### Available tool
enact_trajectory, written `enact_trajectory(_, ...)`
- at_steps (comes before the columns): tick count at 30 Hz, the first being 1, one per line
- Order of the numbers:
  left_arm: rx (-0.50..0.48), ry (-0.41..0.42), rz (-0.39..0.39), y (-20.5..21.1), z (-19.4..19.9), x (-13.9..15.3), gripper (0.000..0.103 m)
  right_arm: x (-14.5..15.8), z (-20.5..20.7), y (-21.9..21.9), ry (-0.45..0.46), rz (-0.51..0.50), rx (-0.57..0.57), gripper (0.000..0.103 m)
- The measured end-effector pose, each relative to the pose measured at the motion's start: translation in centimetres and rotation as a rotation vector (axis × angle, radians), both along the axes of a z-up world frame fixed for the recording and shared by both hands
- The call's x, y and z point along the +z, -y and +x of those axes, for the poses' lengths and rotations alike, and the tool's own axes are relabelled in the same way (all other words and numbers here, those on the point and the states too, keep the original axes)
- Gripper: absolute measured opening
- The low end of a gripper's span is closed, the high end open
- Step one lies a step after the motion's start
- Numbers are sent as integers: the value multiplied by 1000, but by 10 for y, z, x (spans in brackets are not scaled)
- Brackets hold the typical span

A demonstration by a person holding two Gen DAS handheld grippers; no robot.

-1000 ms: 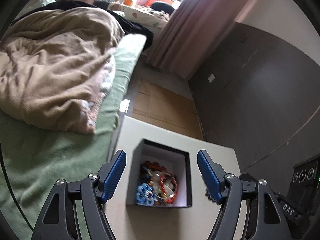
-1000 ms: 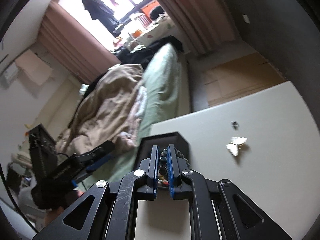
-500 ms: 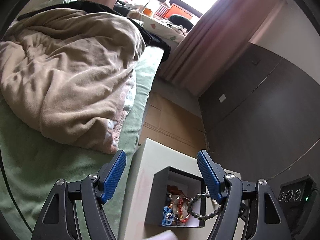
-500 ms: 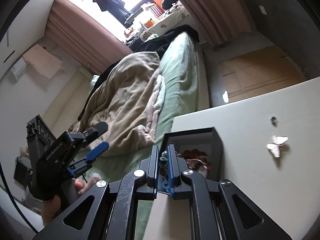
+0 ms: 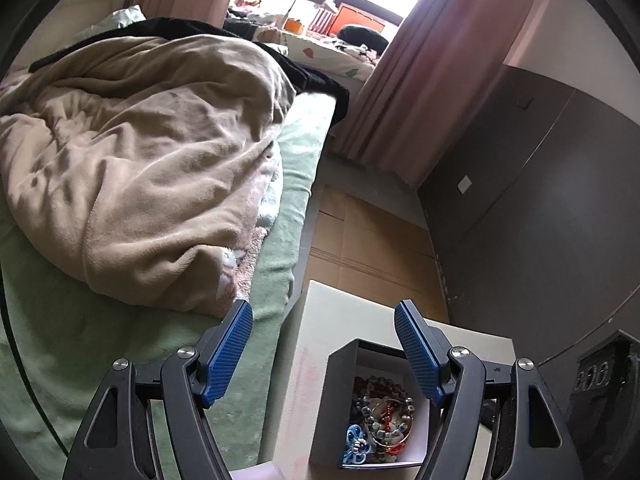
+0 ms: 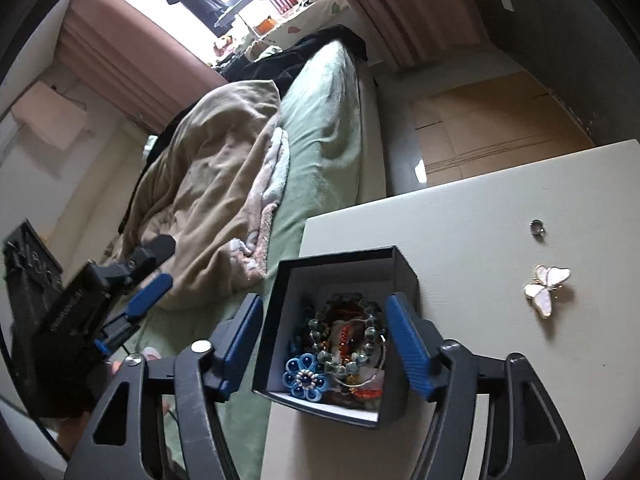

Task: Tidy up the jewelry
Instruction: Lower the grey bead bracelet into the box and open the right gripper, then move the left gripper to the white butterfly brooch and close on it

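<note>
A black box [image 6: 405, 276] with a white inside stands at the left edge of the white table [image 6: 472, 264]. In it lie a grey-green bead bracelet [image 6: 349, 309], a blue flower brooch [image 6: 306, 378] and red and gold pieces. My right gripper [image 6: 323, 299] hovers over the box, its jaws opening, nothing pressed between the pads. A white butterfly brooch [image 6: 546, 288] and a small ring [image 6: 537, 227] lie on the table to the right. My left gripper [image 5: 322, 305] is open and empty, above the box [image 5: 336, 392] and the table's left edge.
A bed with a green sheet [image 5: 288, 240] and a beige blanket [image 5: 140, 168] runs along the table's left side. Cardboard [image 5: 372, 248] covers the floor beyond the table, with a dark wall [image 5: 540, 220] to the right. A hand holds the left gripper [image 6: 154, 270] over the bed.
My right gripper sank over the box, went from shut on the bead bracelet to open, and the bracelet now lies in the box. The left gripper drifted left of the box.
</note>
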State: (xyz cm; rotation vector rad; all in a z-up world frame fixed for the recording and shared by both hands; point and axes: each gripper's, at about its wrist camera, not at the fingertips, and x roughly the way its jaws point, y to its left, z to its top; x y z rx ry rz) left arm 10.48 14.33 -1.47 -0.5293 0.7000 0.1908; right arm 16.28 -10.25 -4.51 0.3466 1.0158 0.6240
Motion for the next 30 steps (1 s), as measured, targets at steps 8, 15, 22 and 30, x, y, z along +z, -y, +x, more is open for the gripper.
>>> enact_trajectory(8, -27, 8, 13, 16, -5, 3, 74, 11, -8, 37, 5, -45, -61, 87)
enact_trajectory(15, -98, 14, 24, 45, -7, 4, 74, 13, -14, 76, 20, -81, -165, 103)
enact_trajectory(22, -178, 21, 25, 78, -7, 1, 74, 19, -22, 114, 95, -50, -252, 103)
enact_trajectory(30, -275, -65, 70, 122, 8, -11, 74, 20, -10, 145, 18, -93, -274, 103)
